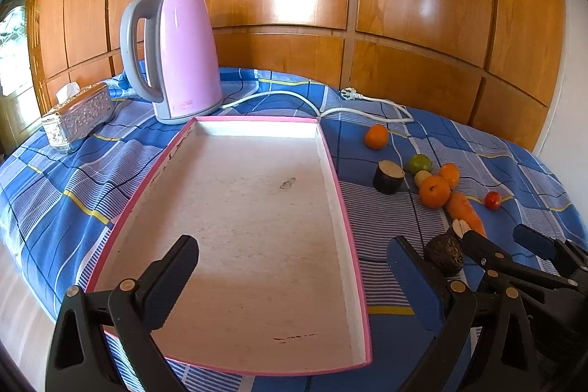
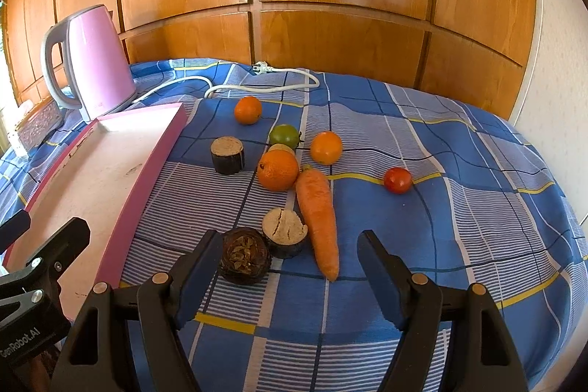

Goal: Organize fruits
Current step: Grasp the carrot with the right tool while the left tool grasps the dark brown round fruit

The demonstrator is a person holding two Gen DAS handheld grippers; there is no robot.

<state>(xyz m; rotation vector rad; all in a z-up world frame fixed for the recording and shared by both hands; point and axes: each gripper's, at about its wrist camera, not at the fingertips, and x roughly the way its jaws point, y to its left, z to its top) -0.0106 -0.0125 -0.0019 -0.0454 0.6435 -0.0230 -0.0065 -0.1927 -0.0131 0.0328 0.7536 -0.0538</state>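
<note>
A shallow pink-rimmed white tray point(image 1: 332, 168) point(image 2: 161, 149) lies empty on the blue checked cloth. To its right are scattered three oranges point(image 2: 278, 170), a green fruit point(image 2: 283, 135), a red tomato point(image 2: 397, 180), a carrot point(image 2: 319, 216), two dark cut stumps point(image 2: 227, 154) point(image 2: 285, 233) and a dark round pod point(image 2: 244, 255). My left gripper point(image 1: 294, 267) hovers open over the tray's near end. My right gripper point(image 2: 290, 263) is open just above the cloth, with the pod beside its left finger and the carrot tip between the fingers. It also shows in the left wrist view as the right gripper point(image 1: 511, 241).
A pink electric kettle point(image 1: 176, 54) stands behind the tray, its white cord and plug point(image 1: 347, 94) trailing across the cloth. A silver tissue box point(image 1: 79, 114) sits at the far left. A wooden panelled wall closes the back. The cloth falls away at the left edge.
</note>
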